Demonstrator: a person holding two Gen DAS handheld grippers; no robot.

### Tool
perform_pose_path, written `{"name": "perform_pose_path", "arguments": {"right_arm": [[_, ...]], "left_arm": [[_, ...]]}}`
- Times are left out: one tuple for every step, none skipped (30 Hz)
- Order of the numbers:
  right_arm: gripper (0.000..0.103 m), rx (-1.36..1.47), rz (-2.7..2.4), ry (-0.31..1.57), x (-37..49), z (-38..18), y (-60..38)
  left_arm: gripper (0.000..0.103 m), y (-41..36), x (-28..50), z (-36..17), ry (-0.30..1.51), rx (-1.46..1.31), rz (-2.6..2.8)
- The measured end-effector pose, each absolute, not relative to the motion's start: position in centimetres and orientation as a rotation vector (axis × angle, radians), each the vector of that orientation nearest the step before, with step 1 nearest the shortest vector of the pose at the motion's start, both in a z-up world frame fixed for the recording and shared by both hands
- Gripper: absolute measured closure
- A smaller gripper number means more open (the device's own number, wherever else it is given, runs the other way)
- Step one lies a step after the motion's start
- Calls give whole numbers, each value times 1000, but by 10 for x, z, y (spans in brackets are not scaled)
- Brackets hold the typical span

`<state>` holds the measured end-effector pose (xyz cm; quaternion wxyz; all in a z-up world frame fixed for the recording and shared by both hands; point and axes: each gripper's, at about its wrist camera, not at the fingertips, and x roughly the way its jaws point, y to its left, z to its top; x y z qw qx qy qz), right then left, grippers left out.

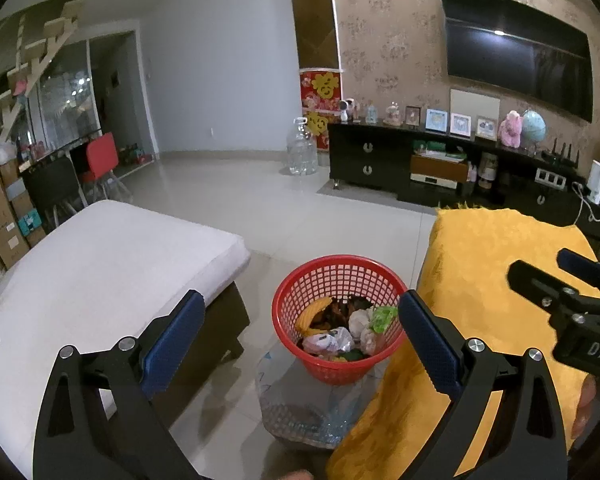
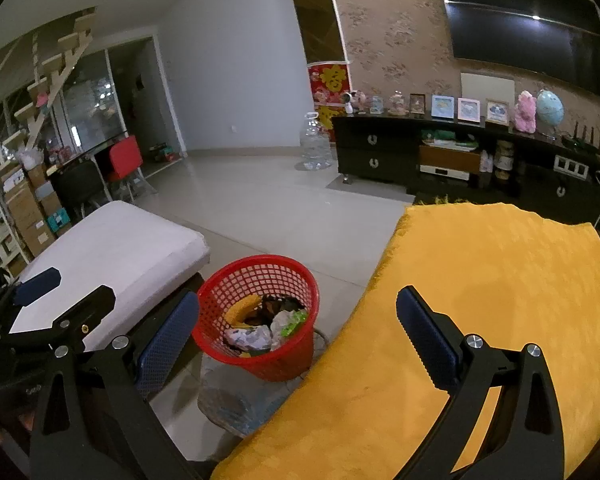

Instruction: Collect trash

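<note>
Both grippers, left (image 1: 300,344) and right (image 2: 296,340), hold jaws apart and empty above the floor-standing red basket (image 1: 338,276) already containing trash (image 1: 342,330); no loose trash is visible, so collection appears near complete.

A red lattice basket (image 1: 338,316) holds white crumpled paper (image 1: 359,322), a green wrapper (image 1: 383,316) and a yellow peel (image 1: 311,312). At three o'clock lies a mustard-yellow cloth (image 1: 496,280); at nine o'clock, a white cushion (image 1: 100,272). Each black tool (image 1: 300,340) has blue dotted pads (image 1: 172,340). The wallpaper (image 1: 392,40) is beige and floral.
</note>
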<state>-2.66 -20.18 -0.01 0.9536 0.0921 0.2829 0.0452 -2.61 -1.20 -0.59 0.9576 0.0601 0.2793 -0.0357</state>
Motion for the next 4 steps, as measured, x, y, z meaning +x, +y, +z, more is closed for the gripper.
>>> {"name": "perform_pose_path", "arguments": {"right_arm": [[7, 188, 86, 575, -25, 1, -204], [7, 191, 75, 576, -28, 0, -209], [7, 195, 65, 578, -29, 0, -213], [7, 200, 44, 579, -33, -2, -223]], "left_arm": [[9, -12, -26, -6, 569, 112, -71], [9, -13, -24, -6, 574, 104, -73], [9, -13, -23, -6, 578, 100, -75], [9, -13, -22, -7, 580, 96, -77]]}}
